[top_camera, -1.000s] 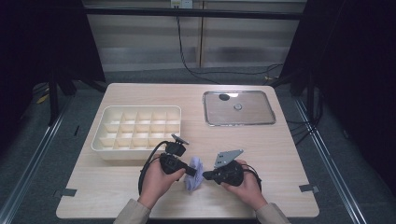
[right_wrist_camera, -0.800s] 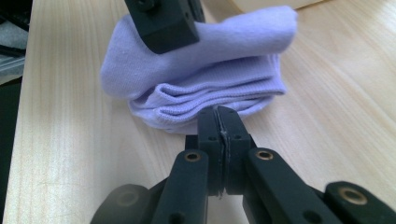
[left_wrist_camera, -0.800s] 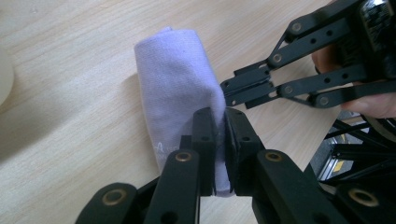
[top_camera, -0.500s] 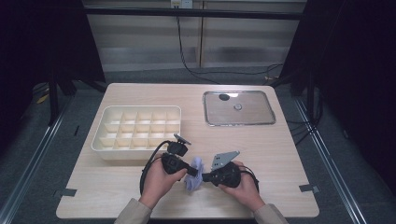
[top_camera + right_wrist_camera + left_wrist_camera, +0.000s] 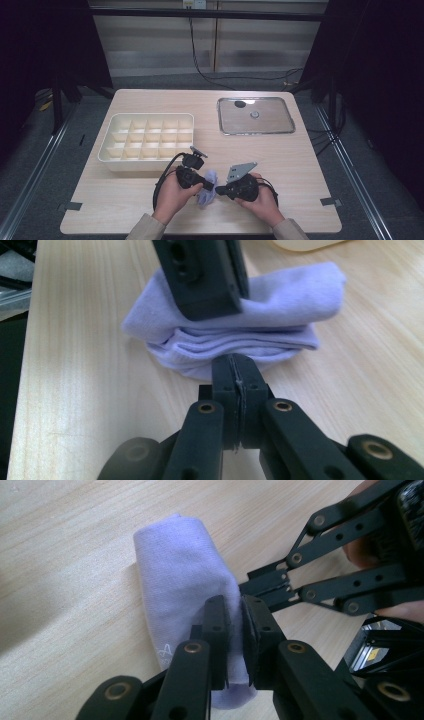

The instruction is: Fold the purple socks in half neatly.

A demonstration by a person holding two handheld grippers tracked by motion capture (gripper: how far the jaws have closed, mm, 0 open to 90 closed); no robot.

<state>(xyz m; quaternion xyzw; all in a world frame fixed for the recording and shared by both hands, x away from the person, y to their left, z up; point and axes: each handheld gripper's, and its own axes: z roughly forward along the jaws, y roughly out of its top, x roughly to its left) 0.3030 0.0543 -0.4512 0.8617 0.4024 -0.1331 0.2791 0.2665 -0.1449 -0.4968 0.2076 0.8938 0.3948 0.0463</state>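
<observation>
A folded lavender cloth (image 5: 206, 188) lies on the wooden table between my two hands. In the left gripper view, my left gripper (image 5: 235, 625) grips one end fold of the cloth (image 5: 175, 580); its jaws have just been opening a little, with the fabric still between them. My right gripper (image 5: 235, 371) comes from the opposite side, its jaws pressed together on the cloth's (image 5: 280, 295) lower edge. In the high view the left gripper (image 5: 210, 186) and right gripper (image 5: 218, 190) meet tip to tip at the cloth.
A cream tray with several compartments (image 5: 107, 150) stands just behind my left hand. A shallow metal tray (image 5: 221, 120) sits at the back right, with a small dark object (image 5: 240, 104) in it. The table's front edge runs close below both hands.
</observation>
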